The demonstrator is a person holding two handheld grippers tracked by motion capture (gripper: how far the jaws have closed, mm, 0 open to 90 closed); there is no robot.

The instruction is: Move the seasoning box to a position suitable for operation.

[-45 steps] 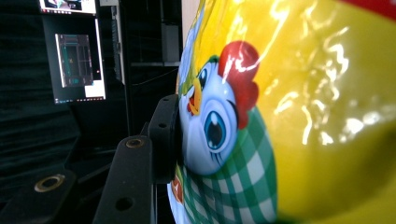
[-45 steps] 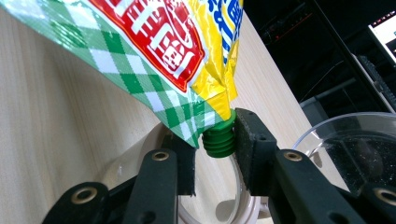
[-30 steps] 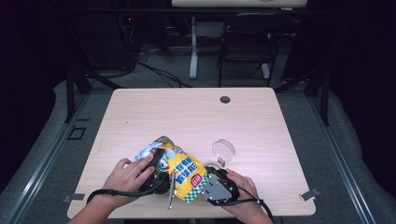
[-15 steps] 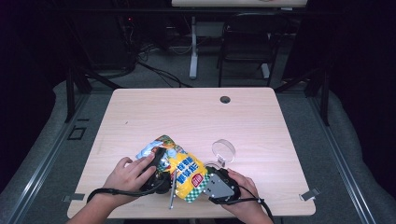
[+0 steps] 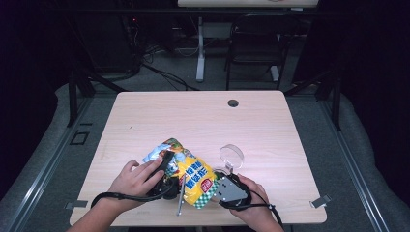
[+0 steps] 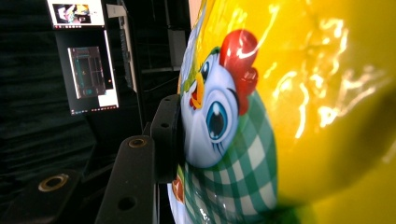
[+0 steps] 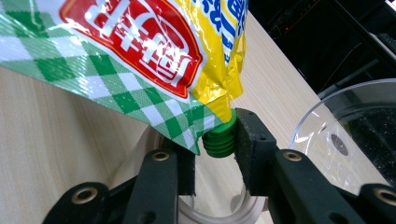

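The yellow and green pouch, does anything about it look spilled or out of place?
No spill shows. The yellow and green checked spout pouch hangs tilted, its green threaded spout uncapped between the right gripper jaws above a clear round dish.

Metal rod point(image 5: 180, 195) on wooden table point(image 5: 193, 116)

Table point(image 5: 203, 116) brightly lit, surroundings dark — glare on pouch point(image 6: 327, 93), close-ups soft.

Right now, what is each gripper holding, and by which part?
Left gripper clamps the yellow pouch on its printed body; right gripper grips the pouch's green spout.
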